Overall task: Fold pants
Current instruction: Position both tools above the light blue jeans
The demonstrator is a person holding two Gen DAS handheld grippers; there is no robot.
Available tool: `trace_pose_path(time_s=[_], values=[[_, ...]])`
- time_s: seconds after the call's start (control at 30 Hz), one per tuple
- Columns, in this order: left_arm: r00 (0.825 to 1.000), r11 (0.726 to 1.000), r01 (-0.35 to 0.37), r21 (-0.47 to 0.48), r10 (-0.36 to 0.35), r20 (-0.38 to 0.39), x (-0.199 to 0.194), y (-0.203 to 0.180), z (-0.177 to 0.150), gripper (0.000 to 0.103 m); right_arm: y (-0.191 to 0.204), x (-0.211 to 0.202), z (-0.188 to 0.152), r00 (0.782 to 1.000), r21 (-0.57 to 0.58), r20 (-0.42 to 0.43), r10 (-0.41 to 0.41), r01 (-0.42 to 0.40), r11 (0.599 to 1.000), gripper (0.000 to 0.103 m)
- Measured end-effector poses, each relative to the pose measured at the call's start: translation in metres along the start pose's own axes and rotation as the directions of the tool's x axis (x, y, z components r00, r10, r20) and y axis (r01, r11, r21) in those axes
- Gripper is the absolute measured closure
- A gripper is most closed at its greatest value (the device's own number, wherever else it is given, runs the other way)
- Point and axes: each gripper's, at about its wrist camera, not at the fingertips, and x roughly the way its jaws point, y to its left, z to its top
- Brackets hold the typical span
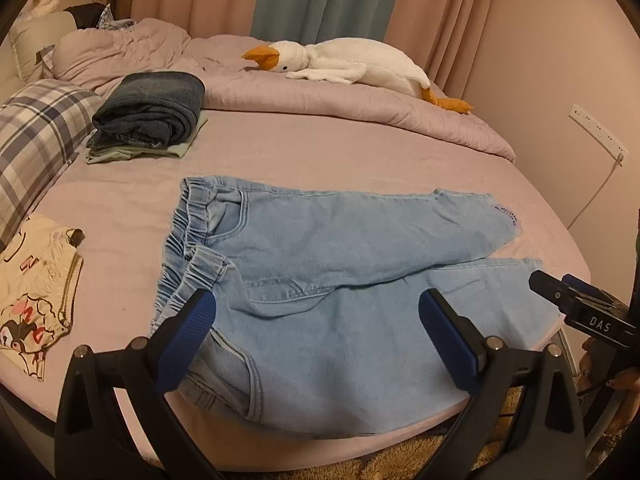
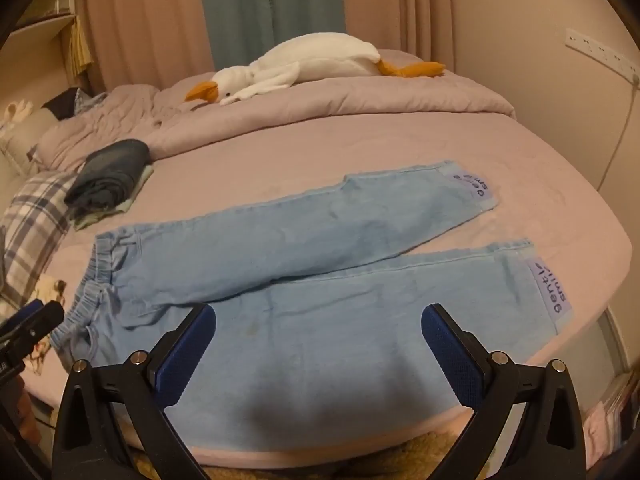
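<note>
Light blue denim pants (image 1: pixel 332 264) lie flat on the pink bed, elastic waistband to the left, both legs spread to the right; they also show in the right wrist view (image 2: pixel 304 280). The leg cuffs carry purple "gentle smile" labels (image 2: pixel 550 292). My left gripper (image 1: pixel 316 320) is open and empty, hovering over the near hip and near leg. My right gripper (image 2: pixel 318 332) is open and empty, above the near leg's middle. The right gripper's tip shows at the left wrist view's right edge (image 1: pixel 576 304); the left gripper's tip shows at the right wrist view's left edge (image 2: pixel 32 320).
A stack of folded dark jeans on green cloth (image 1: pixel 152 112) sits at the back left. A cartoon-print garment (image 1: pixel 36 296) lies at the left. A plaid pillow (image 1: pixel 36 140), a bunched pink duvet (image 1: pixel 320 92) and a white goose plush (image 1: pixel 352 64) lie behind. The bed's front edge (image 1: pixel 360 444) is near.
</note>
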Motion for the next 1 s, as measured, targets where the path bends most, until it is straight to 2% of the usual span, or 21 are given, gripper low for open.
trace_pose_path(time_s=[0.8,1.0], values=[[0.999,1.000,-0.026,-0.010,0.025,-0.047,0.007,0.004,-0.008,0.003,0.006,0.013,-0.014,0.999,-0.020,-0.045,0.018,-0.019,1.000,0.000],[0.998,0.999,-0.015,-0.033,0.013,-0.055,0.008,0.008,-0.009,0.003,0.005,0.015,-0.014,0.998,-0.023,-0.054,0.021,-0.022,0.999,0.000]])
